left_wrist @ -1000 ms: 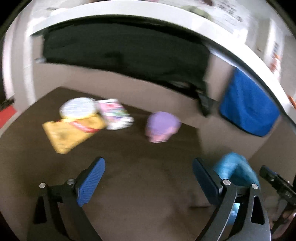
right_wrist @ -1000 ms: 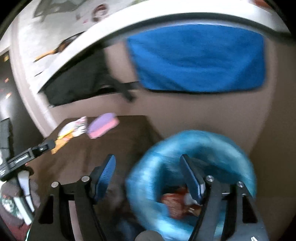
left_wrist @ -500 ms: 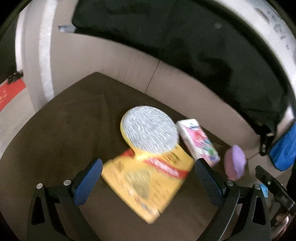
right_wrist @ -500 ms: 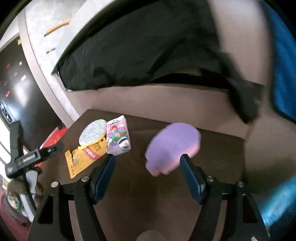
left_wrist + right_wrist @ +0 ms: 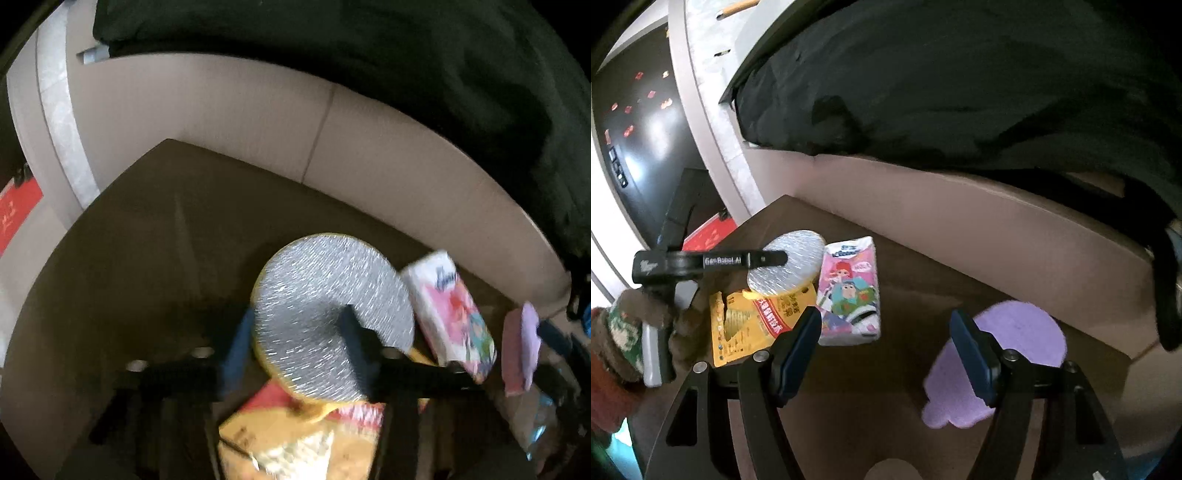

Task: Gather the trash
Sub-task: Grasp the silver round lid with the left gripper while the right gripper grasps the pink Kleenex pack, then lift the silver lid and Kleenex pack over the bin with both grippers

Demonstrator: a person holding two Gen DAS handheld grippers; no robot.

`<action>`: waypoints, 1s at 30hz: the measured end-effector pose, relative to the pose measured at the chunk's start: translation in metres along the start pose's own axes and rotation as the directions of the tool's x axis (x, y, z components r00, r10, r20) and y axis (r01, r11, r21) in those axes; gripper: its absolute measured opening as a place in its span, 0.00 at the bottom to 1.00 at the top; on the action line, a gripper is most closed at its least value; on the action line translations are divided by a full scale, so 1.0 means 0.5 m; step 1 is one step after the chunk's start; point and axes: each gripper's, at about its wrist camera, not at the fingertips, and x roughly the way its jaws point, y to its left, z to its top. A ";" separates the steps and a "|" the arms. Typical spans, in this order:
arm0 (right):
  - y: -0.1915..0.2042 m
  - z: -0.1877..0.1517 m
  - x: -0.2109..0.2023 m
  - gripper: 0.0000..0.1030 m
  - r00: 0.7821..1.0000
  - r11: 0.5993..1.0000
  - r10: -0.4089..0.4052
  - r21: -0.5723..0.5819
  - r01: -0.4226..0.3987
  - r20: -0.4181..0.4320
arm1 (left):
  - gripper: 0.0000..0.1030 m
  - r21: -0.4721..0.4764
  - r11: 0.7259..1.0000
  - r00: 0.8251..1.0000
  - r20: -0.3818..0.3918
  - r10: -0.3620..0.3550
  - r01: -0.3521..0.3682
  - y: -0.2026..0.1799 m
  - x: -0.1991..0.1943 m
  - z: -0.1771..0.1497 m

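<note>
Closing over the silver foil lid of a yellow snack cup, the left gripper has its blue pads on either side of that round lid; the blur hides whether they already press on it, so a firm hold cannot be told. The lid lies partly on top of a torn yellow snack packet with a red band, which is flat on the dark brown table. Just right of the lid lies a pink tissue pack printed with cartoon figures, and farther right a purple foam piece sits near the table's edge. From the right wrist view, the right gripper hangs above the table with its jaws spread wide and nothing between them; the tissue pack sits just beyond its left finger and the purple foam piece lies partly behind its right finger. In that view the person's left hand, in a patterned knitted glove, grips the handle of the left tool, whose black finger reaches over the foil lid. A black cloth is draped over the beige sofa behind the table.
</note>
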 end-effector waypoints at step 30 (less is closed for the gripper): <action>0.033 -0.031 0.033 0.40 0.984 0.999 0.003 0.051 0.006 -0.177 | 0.32 -0.027 1.000 1.000 -0.013 0.004 -0.005 -0.032 -0.113 -0.157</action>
